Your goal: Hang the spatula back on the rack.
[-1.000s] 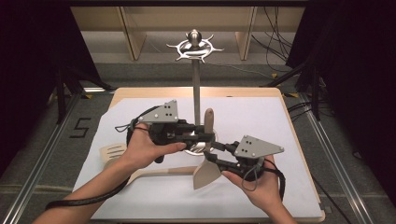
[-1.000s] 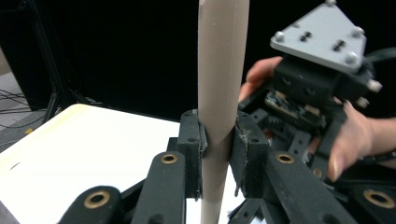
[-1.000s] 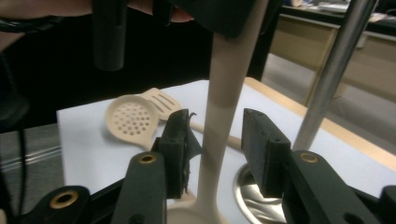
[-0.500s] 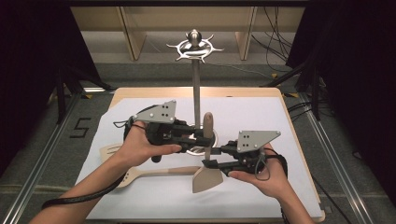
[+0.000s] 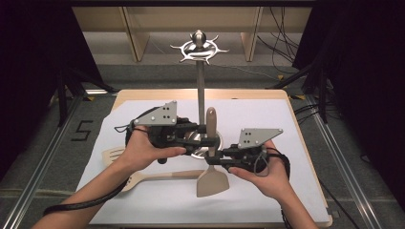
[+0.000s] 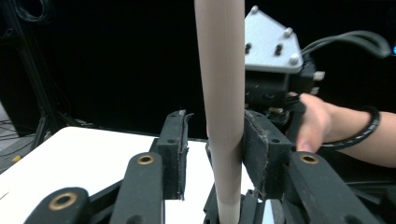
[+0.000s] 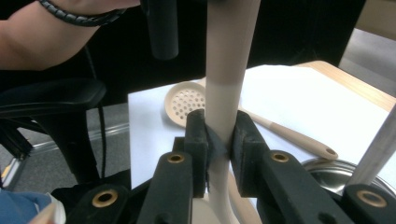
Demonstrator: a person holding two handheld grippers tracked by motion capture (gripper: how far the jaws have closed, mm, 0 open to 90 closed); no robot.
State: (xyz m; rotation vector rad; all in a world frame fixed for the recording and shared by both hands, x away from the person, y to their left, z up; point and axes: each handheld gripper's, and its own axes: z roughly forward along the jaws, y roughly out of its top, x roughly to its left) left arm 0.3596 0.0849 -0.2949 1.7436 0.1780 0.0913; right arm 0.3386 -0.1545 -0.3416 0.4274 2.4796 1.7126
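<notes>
A dark room with black curtains and grey flooring surrounds the pale wooden tabletop (image 5: 248, 94), most of it covered by a smooth white sheet (image 5: 258, 124). Toward the far edge rises a slim polished metal stand (image 5: 201, 90) with a crown of curved hooks, its round steel base (image 7: 336, 175) glinting in the right gripper view. The beige flat-bladed plastic turner (image 5: 211, 162) stands upright at the sheet's middle, blade down toward the near edge, matte and smooth. A wooden slotted spatula (image 5: 112, 155) and a wooden spoon (image 5: 157, 176) lie nearer the left edge. The right gripper view adds a round perforated wooden skimmer (image 7: 189, 105) lying on the sheet. The black left gripper (image 5: 203, 138) brackets the turner's handle; the left gripper view shows one rough foam pad (image 6: 261, 149) touching it and the other standing clear, the jaws having just been opening. The black right gripper (image 5: 213, 159) has just been closing and clamps the handle's lower part, both pads pressed against it.
</notes>
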